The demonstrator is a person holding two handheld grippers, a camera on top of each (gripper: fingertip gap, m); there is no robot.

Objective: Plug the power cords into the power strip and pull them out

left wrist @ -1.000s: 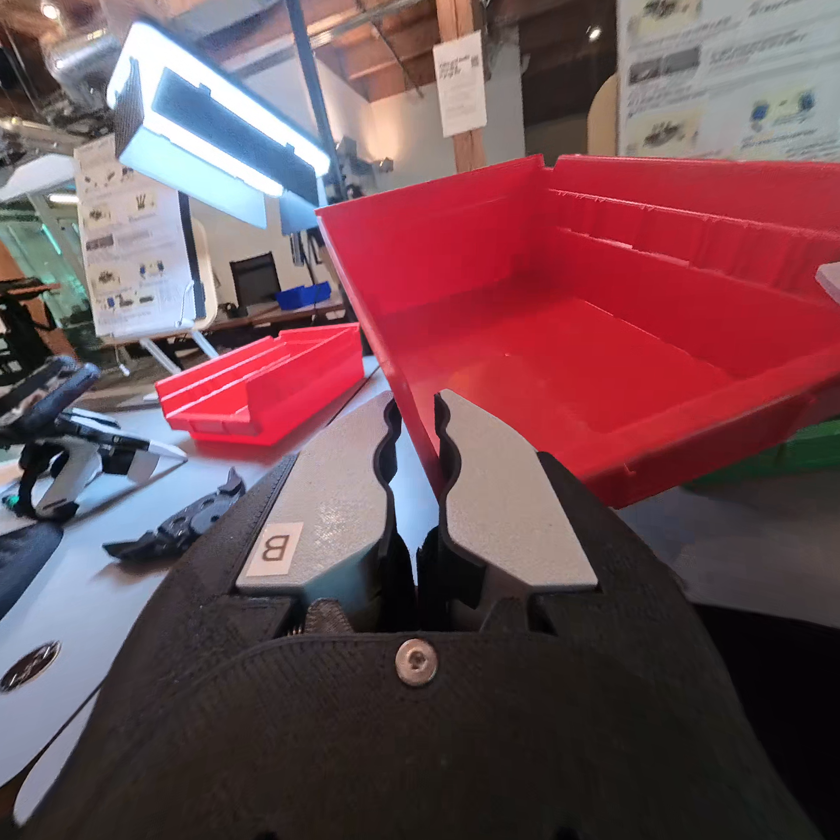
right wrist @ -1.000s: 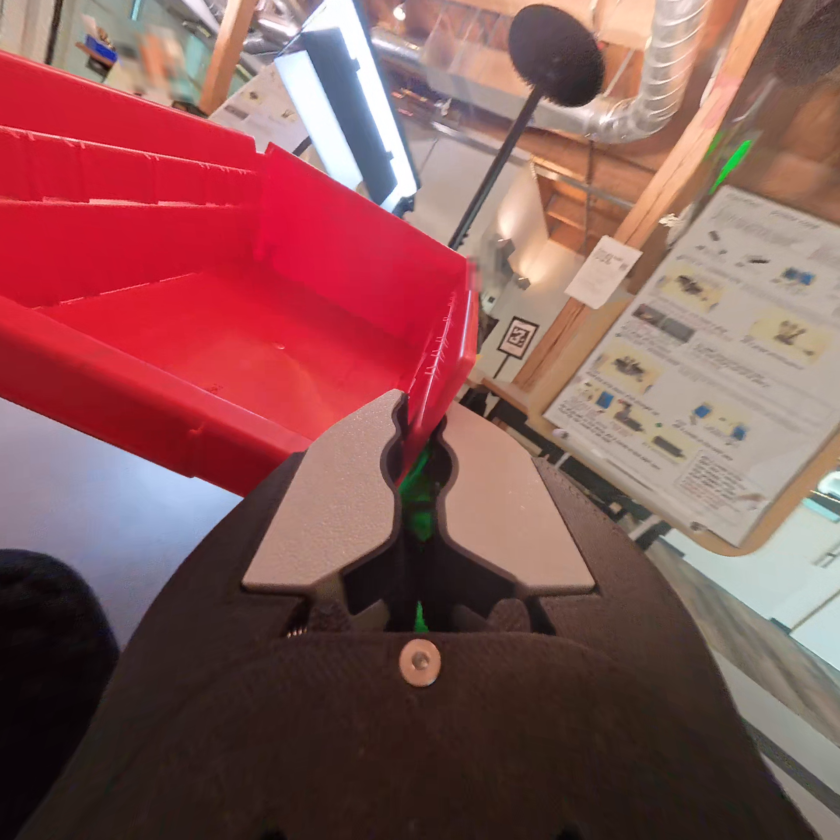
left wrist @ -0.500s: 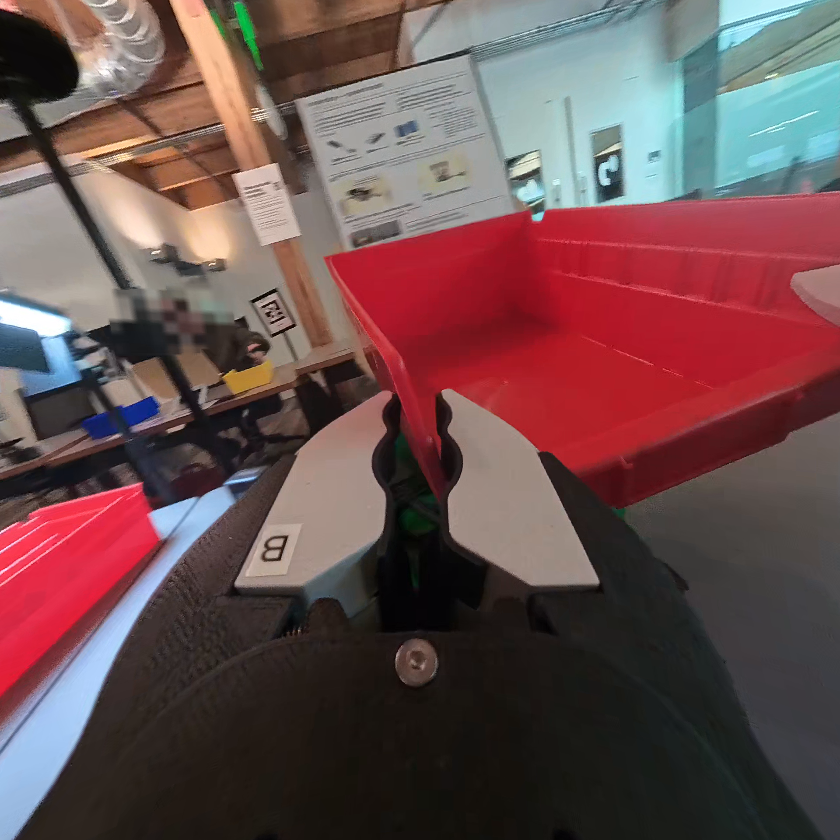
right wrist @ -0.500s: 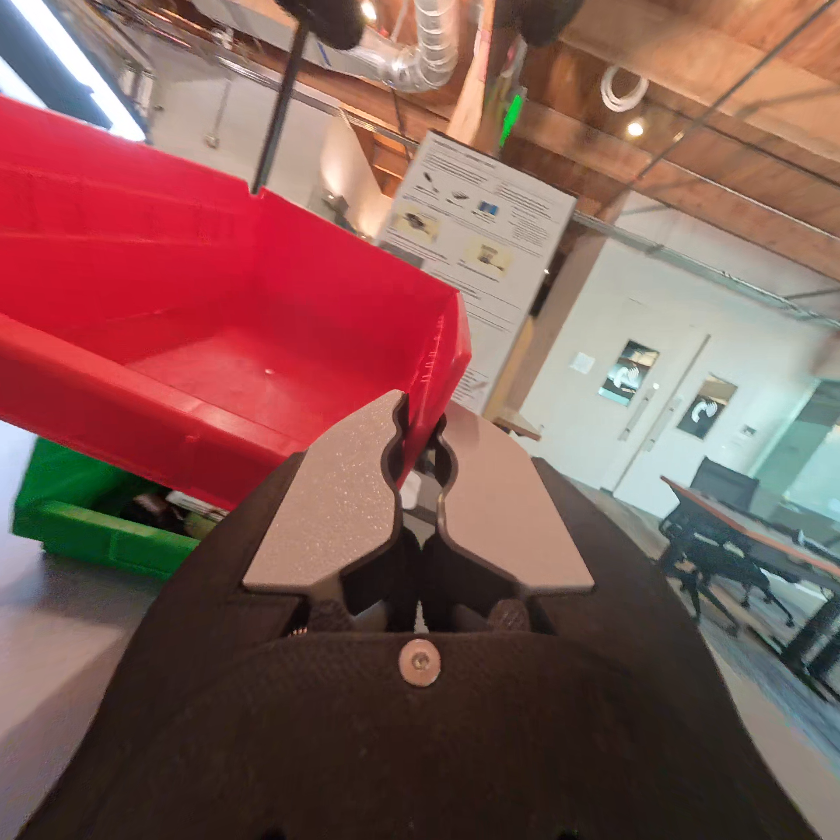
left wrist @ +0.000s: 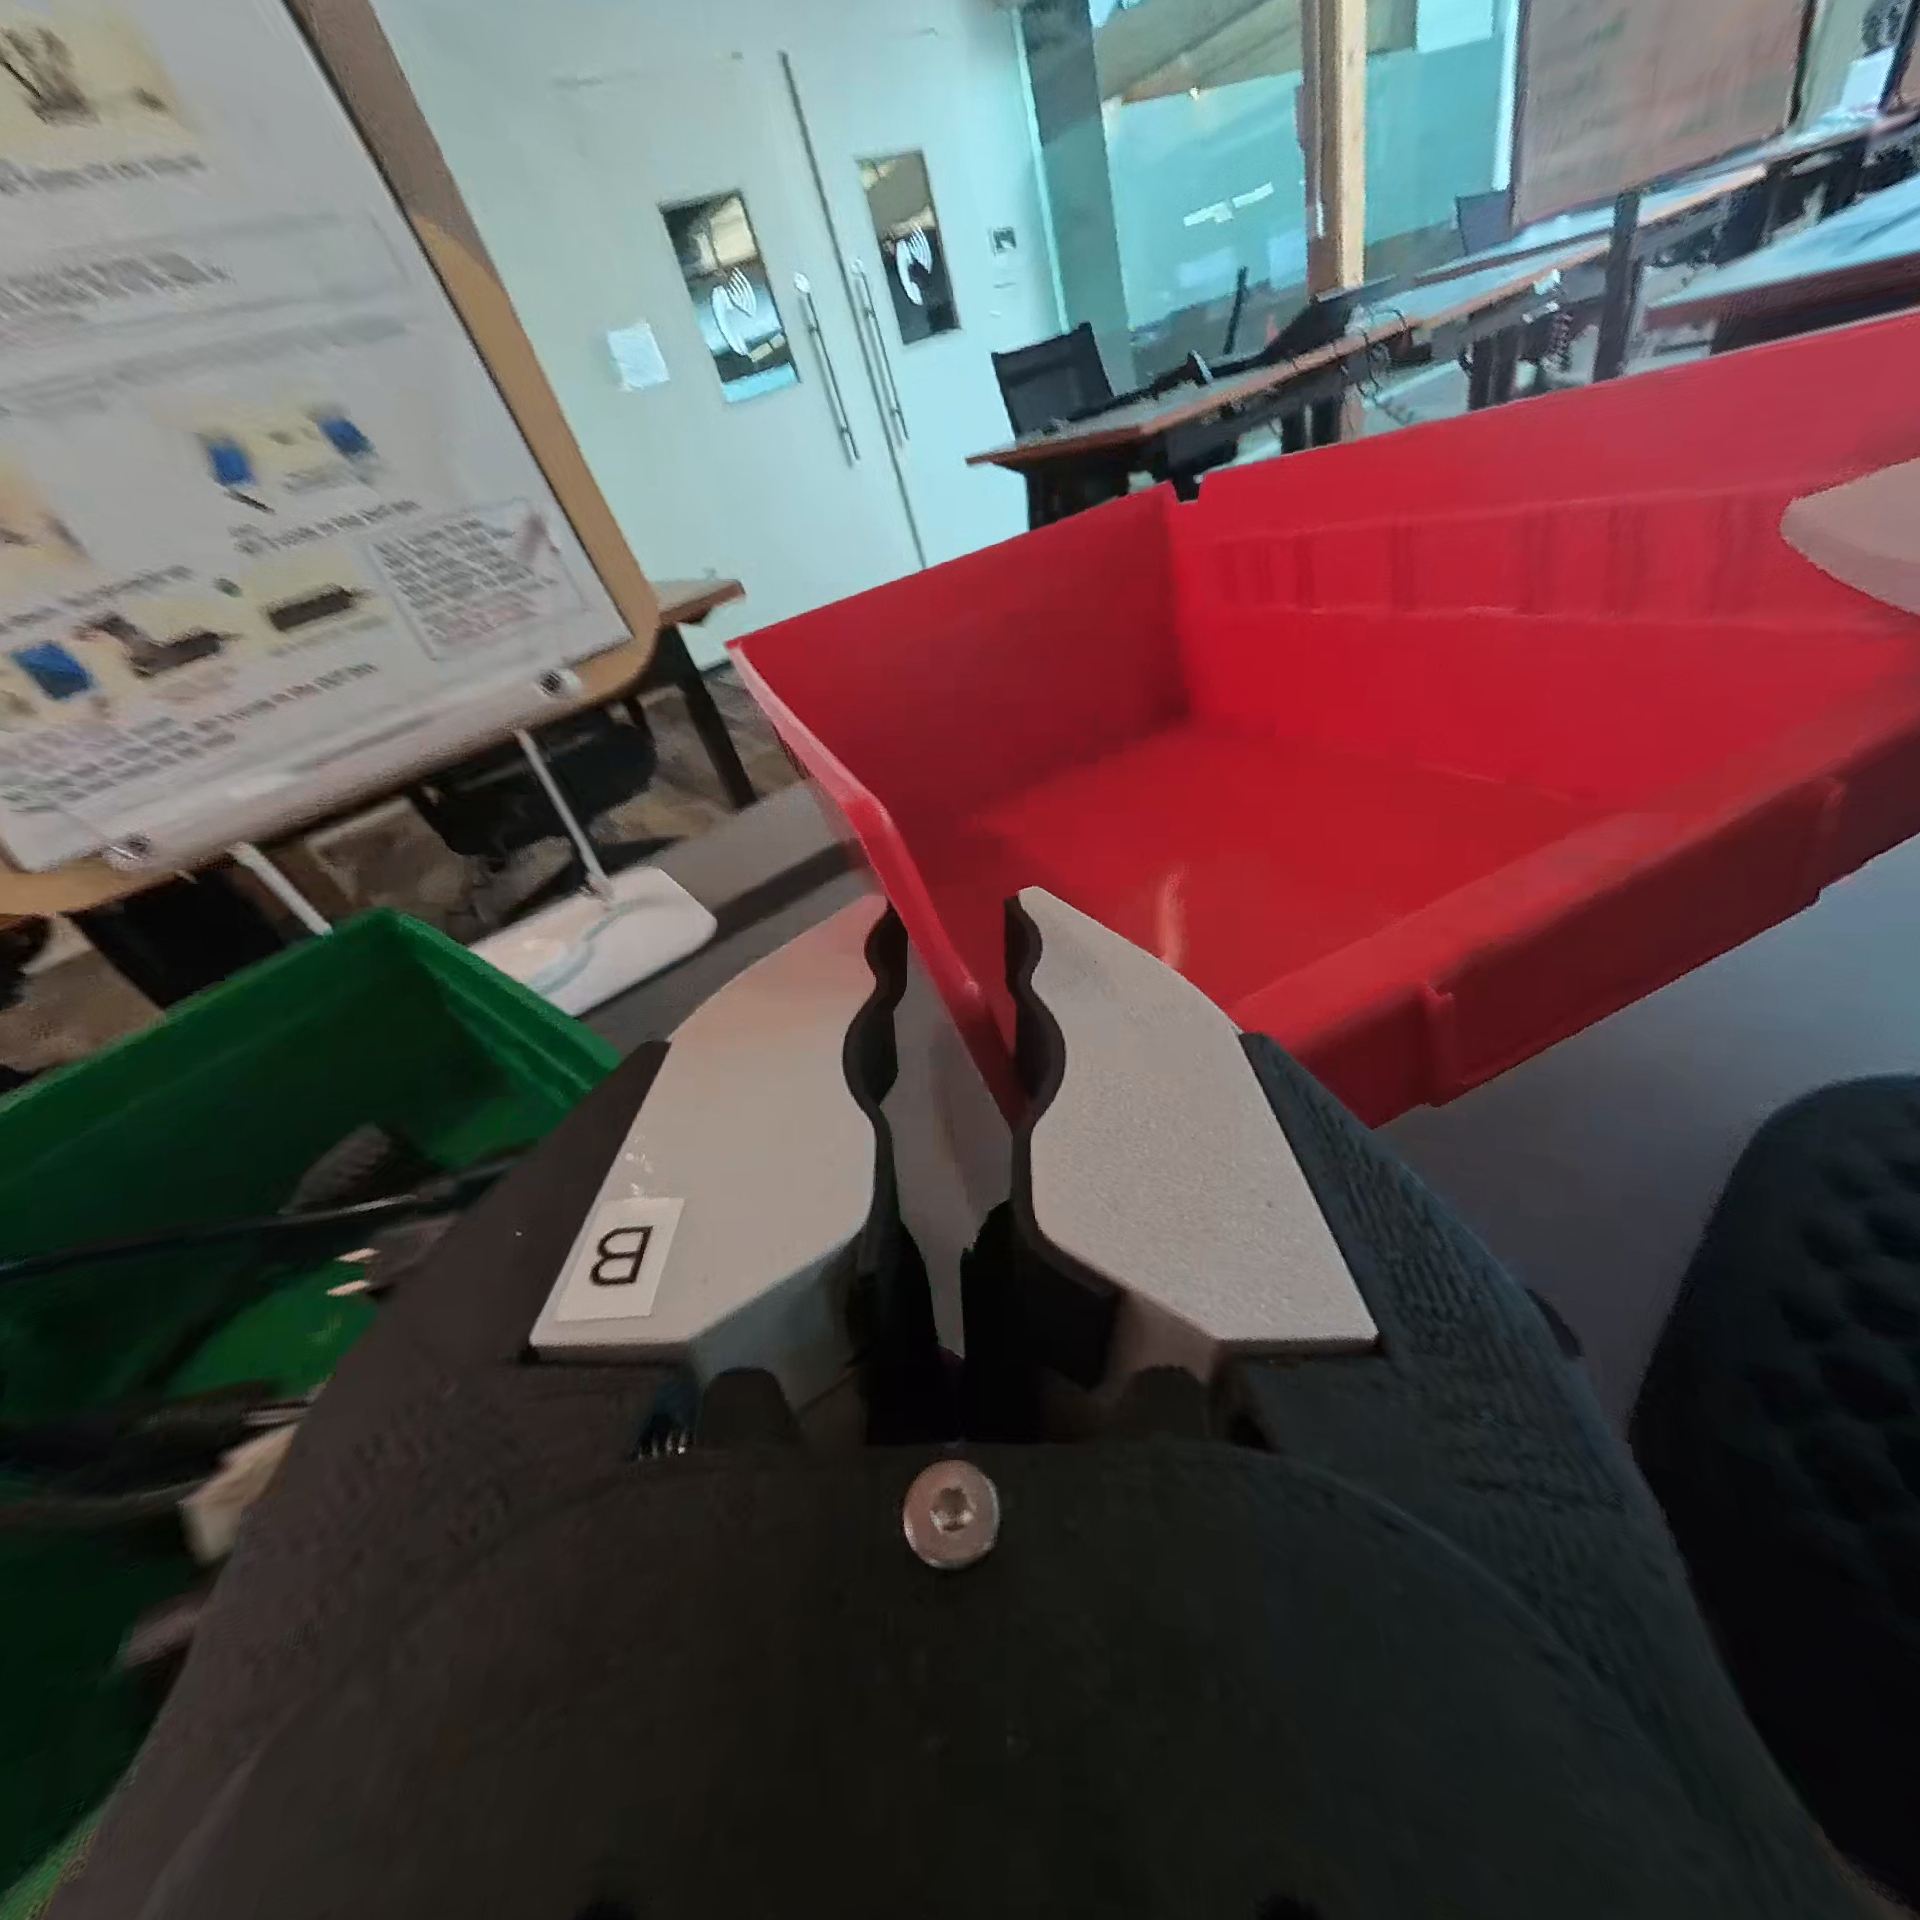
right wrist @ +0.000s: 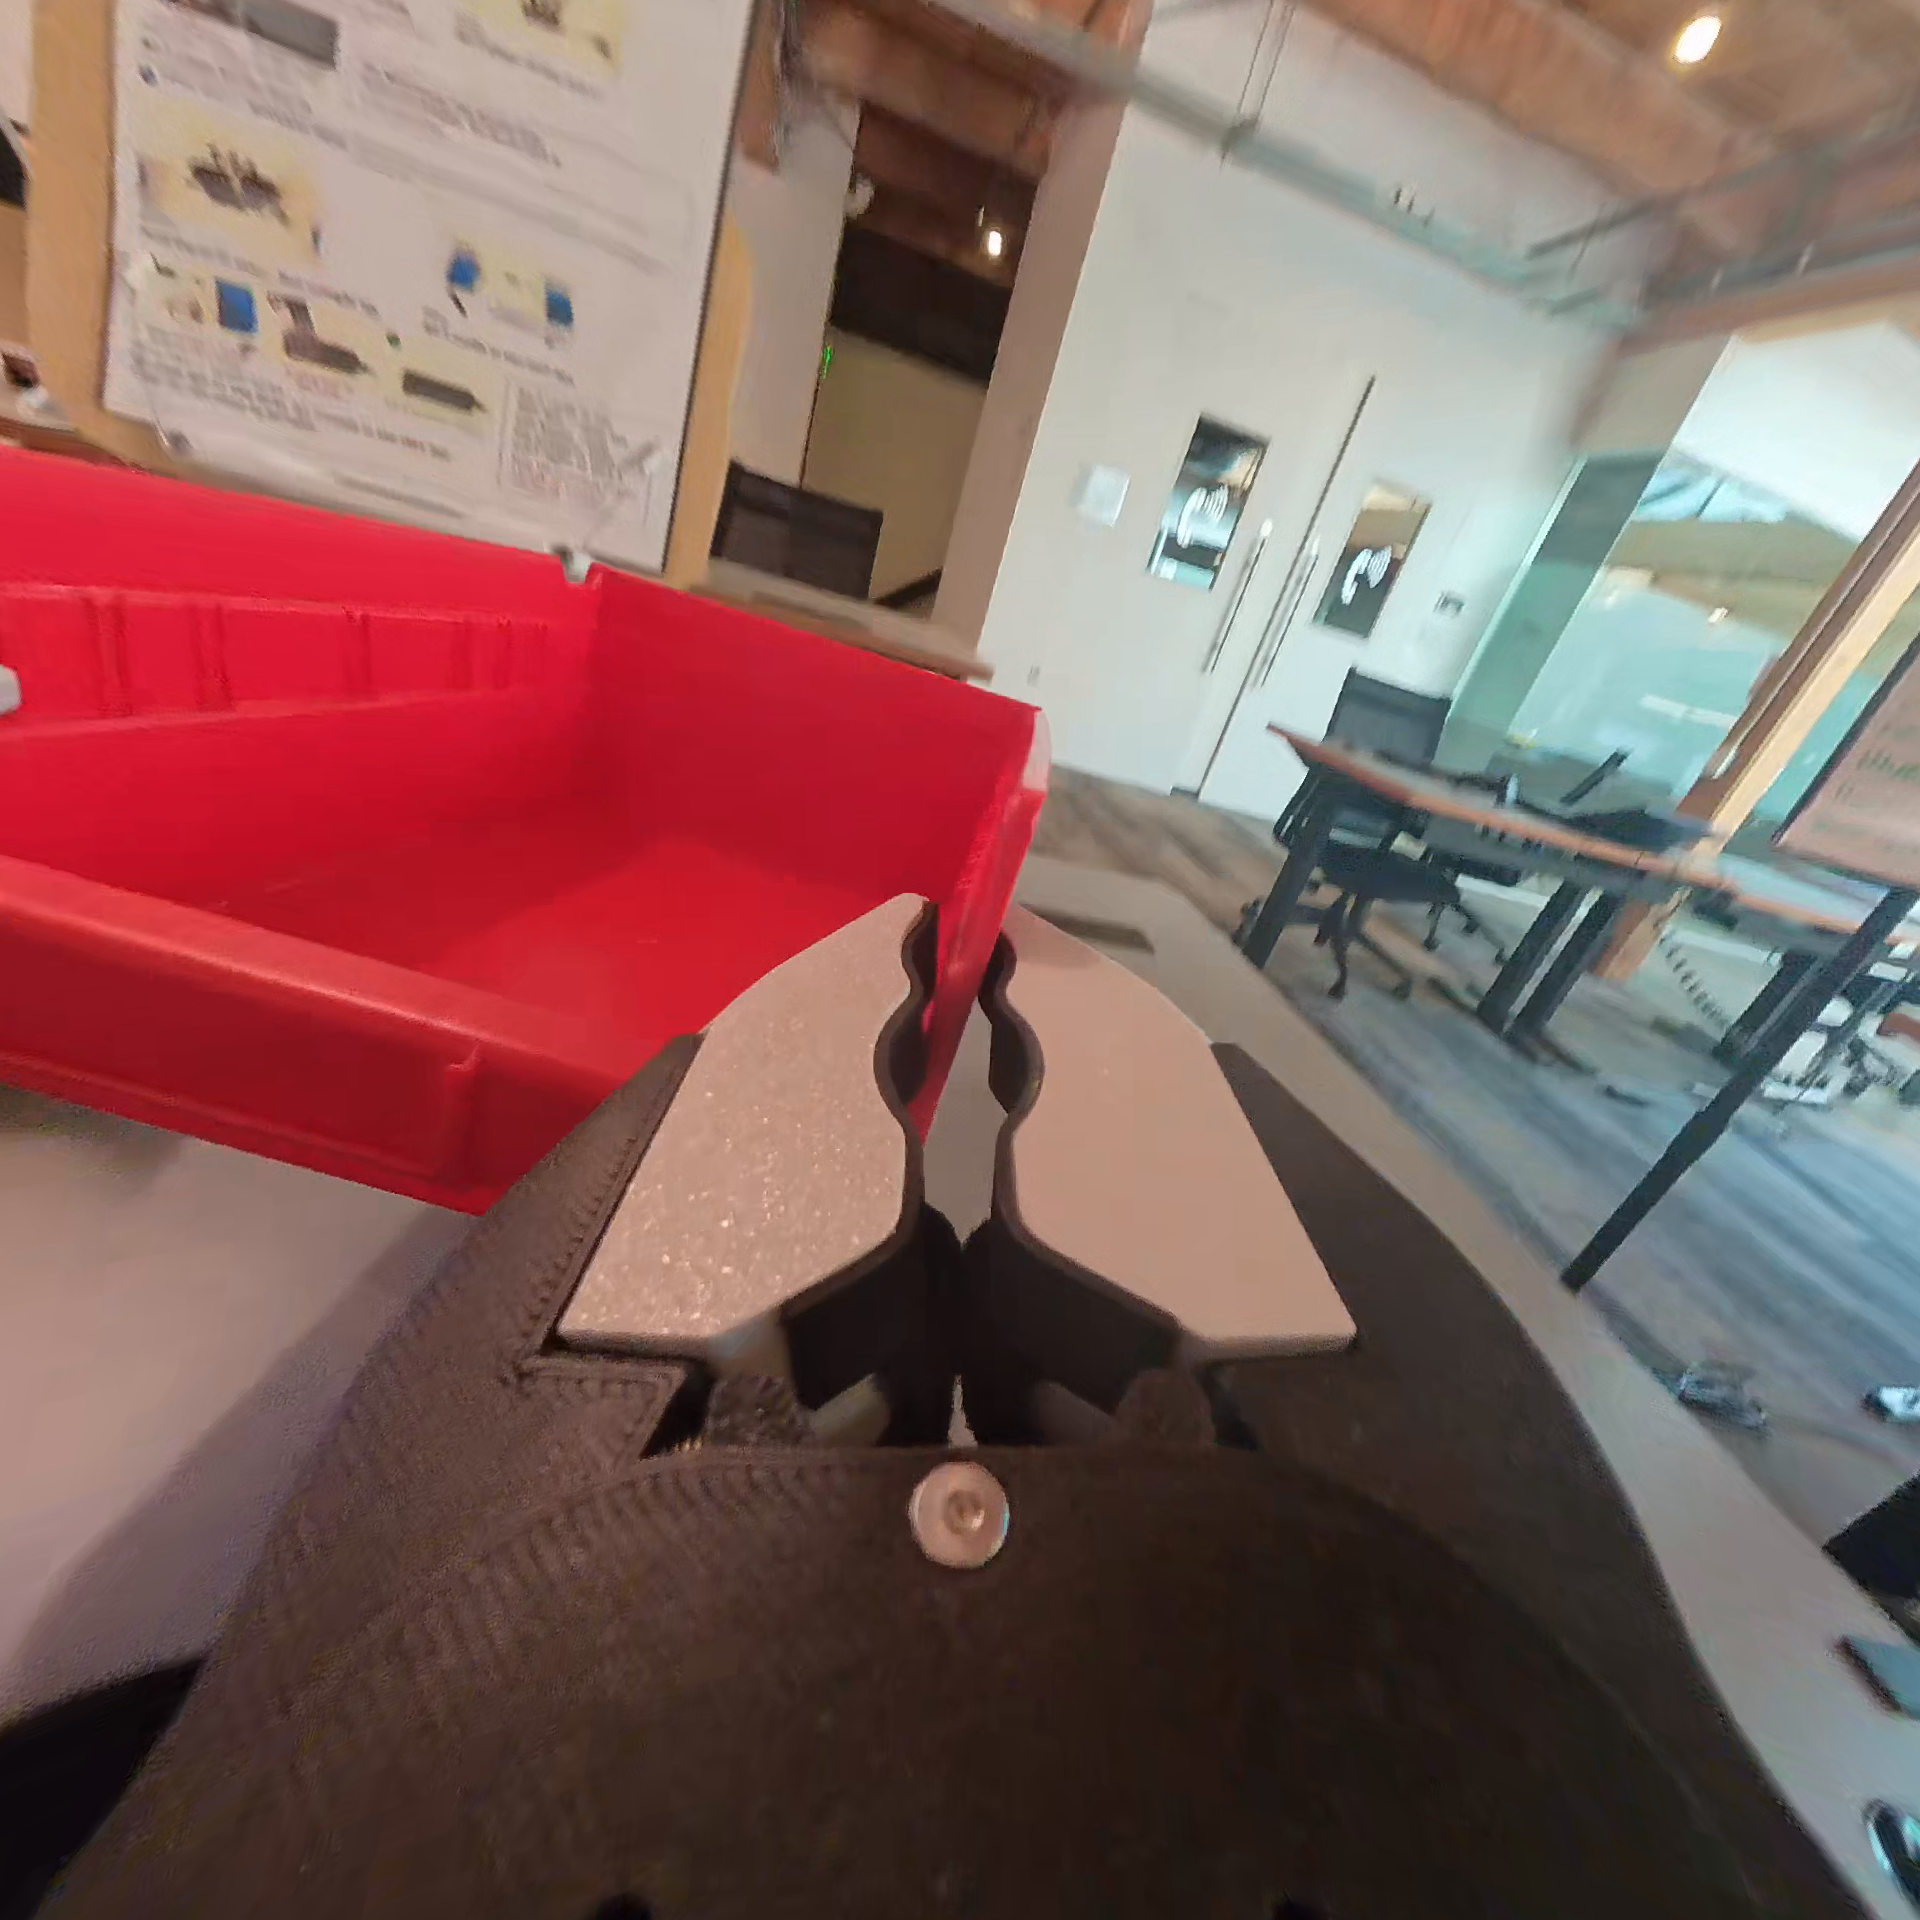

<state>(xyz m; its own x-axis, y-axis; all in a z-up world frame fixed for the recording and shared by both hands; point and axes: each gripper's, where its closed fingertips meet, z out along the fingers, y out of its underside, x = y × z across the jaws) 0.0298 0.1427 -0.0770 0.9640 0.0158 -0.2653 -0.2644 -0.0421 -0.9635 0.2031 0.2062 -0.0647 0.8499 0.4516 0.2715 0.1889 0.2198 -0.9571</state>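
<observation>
An empty red bin (left wrist: 1351,810) hangs tilted between my two grippers, low over the grey table. My left gripper (left wrist: 951,935) is shut on the bin's left end wall. My right gripper (right wrist: 961,935) is shut on the right end wall of the same bin (right wrist: 520,831). A finger of the right gripper (left wrist: 1860,540) shows at the bin's far end in the left wrist view. A green bin (left wrist: 260,1039) stands to the left of my left gripper, with black cords (left wrist: 208,1236) inside. I cannot make out a power strip.
A poster board (left wrist: 208,416) on a stand is behind the table; it also shows in the right wrist view (right wrist: 395,260). The table's curved edge (right wrist: 1558,1340) runs to my right, with floor, desks and chairs (right wrist: 1455,831) beyond. Some 20 cm of space lies between my two pairs of fingers.
Both grippers have swung to the right with the red bin held between them. The bin has come off above the green bin and sits lower over the table.
</observation>
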